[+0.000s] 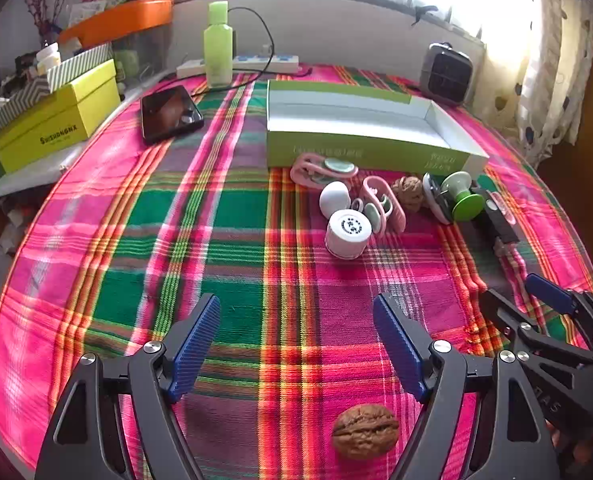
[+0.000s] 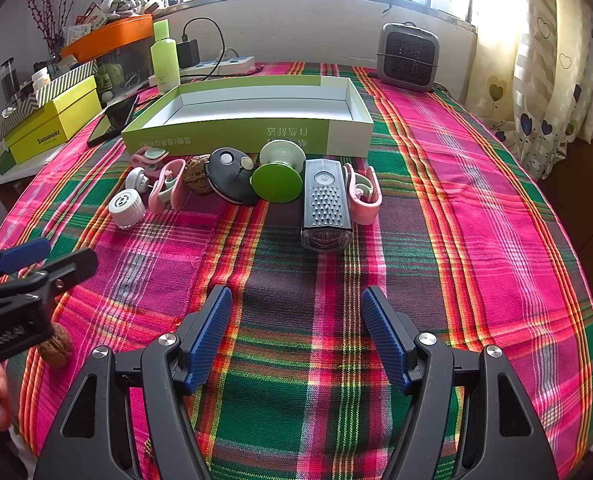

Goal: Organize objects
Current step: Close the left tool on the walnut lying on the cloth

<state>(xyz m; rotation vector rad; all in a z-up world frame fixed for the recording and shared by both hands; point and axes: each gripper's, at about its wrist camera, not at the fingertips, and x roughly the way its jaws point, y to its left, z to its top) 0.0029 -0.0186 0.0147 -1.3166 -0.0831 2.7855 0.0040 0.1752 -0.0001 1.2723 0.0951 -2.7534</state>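
Observation:
An open green box point(image 1: 370, 154) point(image 2: 248, 136) with a white inside stands on the plaid cloth. In front of it lie pink clips point(image 2: 166, 186), white caps point(image 1: 346, 234) point(image 2: 126, 204), a walnut point(image 1: 407, 193) point(image 2: 198, 174), a black oval piece point(image 2: 230, 176), a green spool point(image 1: 462, 196) point(image 2: 278, 178) and a grey bike light point(image 2: 326, 204). A second walnut point(image 1: 364, 430) point(image 2: 56, 346) lies near the front edge, just under my left gripper point(image 1: 296, 344) point(image 2: 44, 258), which is open and empty. My right gripper point(image 2: 296, 336) point(image 1: 524, 300) hovers open over bare cloth, short of the bike light.
A phone point(image 1: 170, 114), a green bottle point(image 1: 218, 46) and a power strip point(image 1: 236, 65) lie at the back left. A small heater point(image 2: 408, 58) stands at the back right. Yellow boxes point(image 1: 52, 124) and an orange tray point(image 1: 120, 20) crowd the left shelf. A curtain point(image 2: 552, 80) hangs right.

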